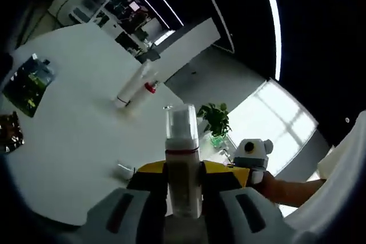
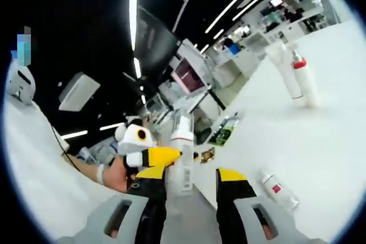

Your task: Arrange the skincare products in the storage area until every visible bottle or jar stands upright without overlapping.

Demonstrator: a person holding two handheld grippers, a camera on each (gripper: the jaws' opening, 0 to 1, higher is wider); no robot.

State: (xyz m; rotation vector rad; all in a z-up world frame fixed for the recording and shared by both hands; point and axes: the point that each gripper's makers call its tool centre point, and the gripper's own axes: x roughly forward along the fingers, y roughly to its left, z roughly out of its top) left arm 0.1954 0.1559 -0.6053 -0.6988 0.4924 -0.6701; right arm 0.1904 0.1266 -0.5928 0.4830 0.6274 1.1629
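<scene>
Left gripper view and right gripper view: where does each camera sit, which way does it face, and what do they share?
Left gripper view: rides the left gripper, looking along jaws closed on a clear-capped pump bottle, across the white table toward two upright bottles; a hand shows at right.
Right gripper view: rides the right gripper, jaws apart, facing the left gripper holding that pump bottle; a small lying bottle is nearby.
Shared: the pump bottle, table, the two upright bottles.

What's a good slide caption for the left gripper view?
Left gripper clamps an upright pump bottle above the white table.
</scene>
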